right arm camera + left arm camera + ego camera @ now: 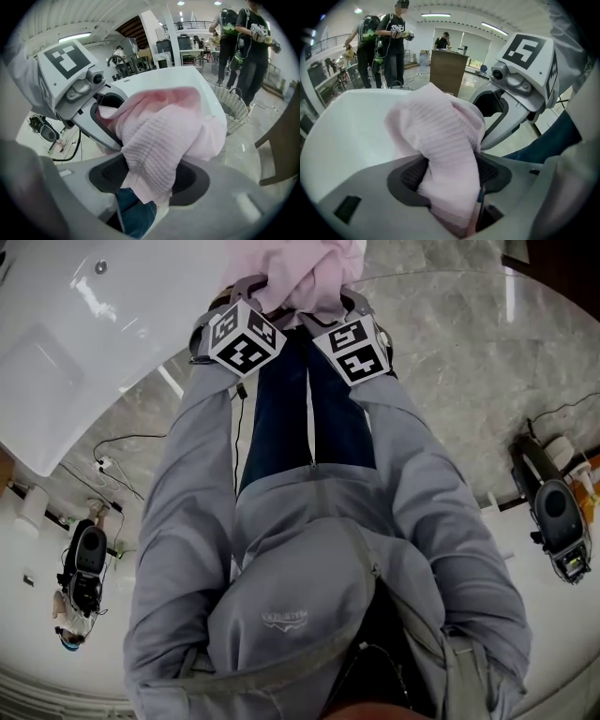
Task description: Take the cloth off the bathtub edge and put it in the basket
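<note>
Cloth, pink and ribbed, sat bunched at the edge of the white bathtub, and I had both sets of jaws clamped on it. The left gripper pinched one fold between its dark pads. The right gripper gripped another fold just beside it. The wicker basket stood on the floor beyond the tub, well apart from the cloth. I could not tell whether the cloth rested on the rim or hung clear.

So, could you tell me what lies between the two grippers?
The pink cloth, seen in the head view; left gripper and right gripper each clamp it.
</note>
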`<action>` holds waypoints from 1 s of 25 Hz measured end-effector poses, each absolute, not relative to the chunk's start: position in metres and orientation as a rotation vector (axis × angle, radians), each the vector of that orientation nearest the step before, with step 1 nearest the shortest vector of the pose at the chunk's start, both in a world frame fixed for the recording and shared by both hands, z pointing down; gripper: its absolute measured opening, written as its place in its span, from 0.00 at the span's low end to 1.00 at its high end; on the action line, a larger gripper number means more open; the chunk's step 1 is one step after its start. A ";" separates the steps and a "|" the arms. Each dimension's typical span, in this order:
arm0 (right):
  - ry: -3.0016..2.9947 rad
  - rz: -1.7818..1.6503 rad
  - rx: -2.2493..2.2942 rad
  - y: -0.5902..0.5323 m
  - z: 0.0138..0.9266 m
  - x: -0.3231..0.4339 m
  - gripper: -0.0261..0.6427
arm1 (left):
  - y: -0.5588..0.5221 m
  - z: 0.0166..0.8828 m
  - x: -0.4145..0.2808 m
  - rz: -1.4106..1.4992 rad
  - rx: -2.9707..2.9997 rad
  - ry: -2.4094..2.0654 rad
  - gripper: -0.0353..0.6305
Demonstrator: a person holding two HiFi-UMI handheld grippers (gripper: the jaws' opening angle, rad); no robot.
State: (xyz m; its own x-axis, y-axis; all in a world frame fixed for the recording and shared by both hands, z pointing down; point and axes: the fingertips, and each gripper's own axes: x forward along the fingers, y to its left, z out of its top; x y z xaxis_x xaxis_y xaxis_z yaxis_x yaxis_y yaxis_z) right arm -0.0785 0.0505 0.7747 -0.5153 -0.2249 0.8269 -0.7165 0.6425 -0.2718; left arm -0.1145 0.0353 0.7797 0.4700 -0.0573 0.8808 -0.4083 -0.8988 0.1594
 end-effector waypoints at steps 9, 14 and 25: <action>-2.090 0.713 0.777 0.053 0.725 -0.086 0.24 | 0.043 0.735 -0.114 1.349 2.355 -0.457 0.31; -2.127 0.651 0.822 0.048 0.673 -0.084 0.22 | 0.041 0.681 -0.112 1.294 2.388 -0.553 0.29; -2.181 0.487 0.959 0.022 0.556 -0.069 0.22 | 0.015 0.564 -0.098 1.217 2.560 -0.655 0.29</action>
